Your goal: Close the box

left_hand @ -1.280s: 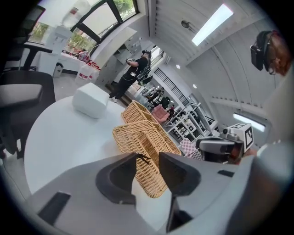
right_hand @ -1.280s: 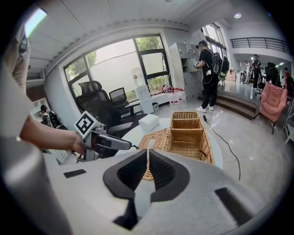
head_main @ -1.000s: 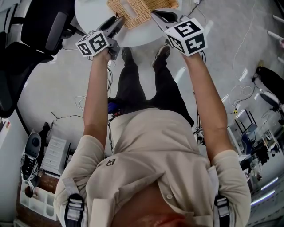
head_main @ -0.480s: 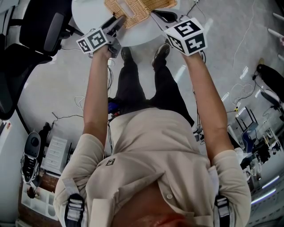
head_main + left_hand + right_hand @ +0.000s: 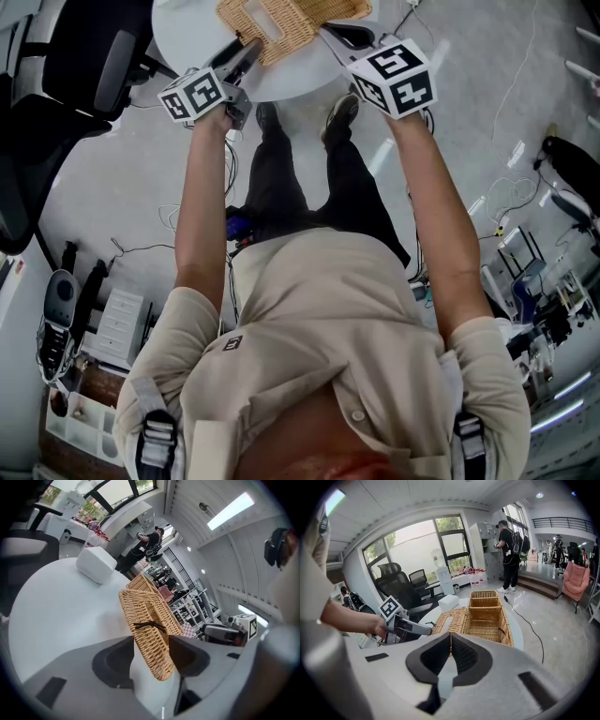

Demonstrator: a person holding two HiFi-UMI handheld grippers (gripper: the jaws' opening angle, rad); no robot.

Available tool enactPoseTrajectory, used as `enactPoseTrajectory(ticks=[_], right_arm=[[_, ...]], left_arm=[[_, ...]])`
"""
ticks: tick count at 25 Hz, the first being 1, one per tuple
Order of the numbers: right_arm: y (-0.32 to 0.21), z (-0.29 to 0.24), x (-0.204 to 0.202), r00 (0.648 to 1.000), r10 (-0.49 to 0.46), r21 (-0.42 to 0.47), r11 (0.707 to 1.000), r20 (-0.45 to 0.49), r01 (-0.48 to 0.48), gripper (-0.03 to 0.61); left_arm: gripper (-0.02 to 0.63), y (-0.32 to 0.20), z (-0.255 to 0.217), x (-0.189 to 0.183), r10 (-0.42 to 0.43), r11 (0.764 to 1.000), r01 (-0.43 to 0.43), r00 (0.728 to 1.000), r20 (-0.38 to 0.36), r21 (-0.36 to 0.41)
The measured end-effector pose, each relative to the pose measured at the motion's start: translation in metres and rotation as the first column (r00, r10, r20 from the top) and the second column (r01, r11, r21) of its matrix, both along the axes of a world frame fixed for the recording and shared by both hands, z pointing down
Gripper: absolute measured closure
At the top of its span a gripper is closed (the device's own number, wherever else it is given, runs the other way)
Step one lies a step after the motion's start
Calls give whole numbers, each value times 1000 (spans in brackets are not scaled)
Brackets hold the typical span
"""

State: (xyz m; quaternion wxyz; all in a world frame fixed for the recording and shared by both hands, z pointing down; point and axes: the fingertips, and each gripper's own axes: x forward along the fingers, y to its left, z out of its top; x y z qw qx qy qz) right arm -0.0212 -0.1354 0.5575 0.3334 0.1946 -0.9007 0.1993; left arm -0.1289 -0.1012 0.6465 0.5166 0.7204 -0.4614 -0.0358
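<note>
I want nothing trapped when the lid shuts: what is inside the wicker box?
The wicker box shows only bare woven floor in its large near compartment, with nothing lying there. Farther back, a woven cross wall hides the floor behind it.

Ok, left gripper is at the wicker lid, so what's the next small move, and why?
Probably close the left gripper on the lid. Its jaws stand open with the lid's edge between them, and a gap shows on one side. The lid is folded out beside the open basket, so it needs gripping before swinging over.

Office: swivel chair (image 5: 396,585), storage cabinets (image 5: 480,543)
</note>
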Motion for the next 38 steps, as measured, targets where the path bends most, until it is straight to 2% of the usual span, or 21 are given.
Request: enactPoseTrajectory(ticks=[11,20,25,30,38], right_arm=[[1,12,-11,1000,-3,-29,1000,-4,2,583],[5,14,2,1000,20,-63,998,-8,-21,583],[5,18,9,999,34,-87,996,-4,-34,583],[4,23,6,999,39,-96,995,-6,-39,583],[-4,23,5,999,48,-95,994,-2,-48,583]], left_arm=[[391,-2,-26,-18,-12,997,3,993,119,81],[401,-4,-28,-15,-16,999,9,993,121,54],[407,-13,-31,-16,-35,998,27,988,151,54],[417,-15,-24,-21,-49,998,45,993,110,38],[422,-23,-22,-28,-76,997,73,991,111,35]])
